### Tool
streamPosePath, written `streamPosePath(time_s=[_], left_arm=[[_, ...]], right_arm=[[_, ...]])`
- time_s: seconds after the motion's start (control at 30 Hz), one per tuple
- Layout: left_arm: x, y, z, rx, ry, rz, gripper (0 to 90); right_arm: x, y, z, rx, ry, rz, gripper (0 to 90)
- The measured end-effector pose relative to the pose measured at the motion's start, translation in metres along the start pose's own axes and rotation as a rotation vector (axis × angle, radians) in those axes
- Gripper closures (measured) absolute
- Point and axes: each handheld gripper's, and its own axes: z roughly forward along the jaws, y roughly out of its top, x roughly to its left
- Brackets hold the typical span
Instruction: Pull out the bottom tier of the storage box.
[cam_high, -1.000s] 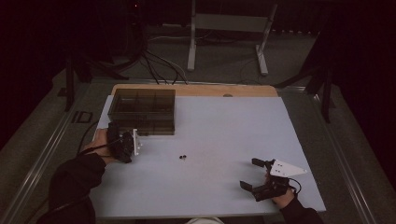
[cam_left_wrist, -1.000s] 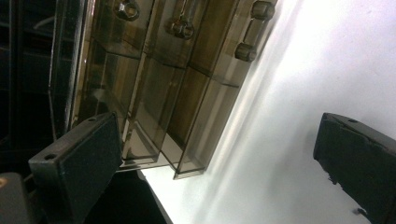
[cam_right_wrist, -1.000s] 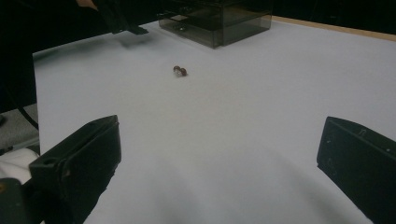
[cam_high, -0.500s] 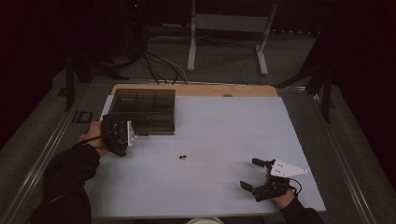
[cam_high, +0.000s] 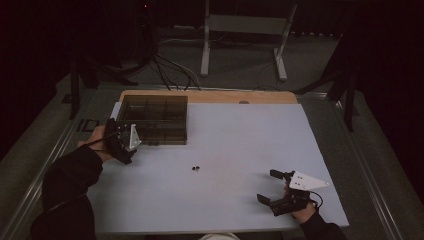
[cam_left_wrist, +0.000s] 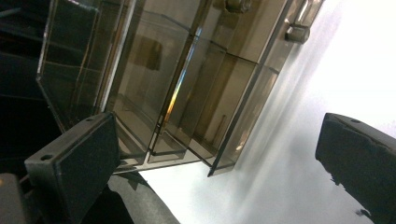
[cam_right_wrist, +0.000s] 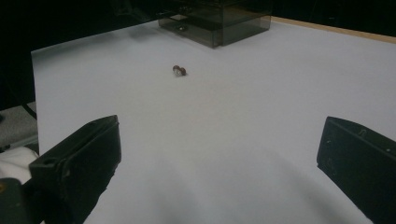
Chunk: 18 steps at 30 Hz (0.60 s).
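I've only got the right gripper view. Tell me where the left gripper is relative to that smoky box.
Observer: In the high view the left gripper sits at the near left corner of the compartment box, held in a hand in a dark sleeve.
Operator: Report its jaws.
Observer: Open, in the left gripper view; the box's corner lies between and beyond them, and nothing is gripped.
Operator: Now give me the small dark piece against both grippers.
Observer: The high view puts the small dark piece on the white tabletop between them, in front of the box and apart from it. The right gripper is open at the near right.
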Motion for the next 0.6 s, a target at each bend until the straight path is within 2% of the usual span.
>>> streamPosePath(time_s=[0.03, 0.2, 0.27, 0.33, 0.4, 0.47, 0.5, 0.53, 0.6], left_arm=[[-0.0002, 0.0002, 0.0, 0.008, 0.001, 0.015, 1.0], [0.0015, -0.0006, -0.001, 0.014, -0.028, 0.011, 1.5], [0.0002, -0.0012, -0.0017, 0.009, -0.064, 0.022, 2.0], [-0.0004, -0.0006, -0.0022, 0.01, -0.092, 0.011, 2.0], [-0.0007, -0.0003, -0.0016, 0.006, -0.101, 0.006, 2.0], [0.0008, 0.0, -0.0014, -0.004, -0.099, -0.023, 2.1], [0.0017, -0.0002, -0.0017, -0.009, -0.102, -0.047, 4.9], [0.0024, -0.0004, -0.0012, -0.015, -0.095, -0.05, 10.2], [0.0031, -0.001, -0.0005, -0.015, -0.115, -0.044, 16.9]], right_arm=[[0.0, 0.0, 0.0001, 0.002, 0.001, 0.001, 0.0], [-0.0001, 0.0, -0.0003, -0.002, 0.001, 0.0, 0.0], [-0.0003, 0.0002, -0.0004, -0.002, 0.001, 0.003, 0.0], [-0.0001, 0.0001, -0.0003, -0.002, 0.001, 0.002, 0.0], [-0.0001, -0.0003, 0.0001, 0.001, 0.003, 0.002, 0.0], [-0.0003, 0.0, 0.0001, 0.0, 0.002, 0.005, 0.0], [-0.0003, 0.0001, 0.0001, -0.002, 0.002, 0.006, 0.0], [-0.0002, 0.0, 0.0001, -0.001, 0.002, 0.005, 0.0], [-0.0001, -0.0003, 0.0003, 0.002, 0.002, 0.003, 0.0]])
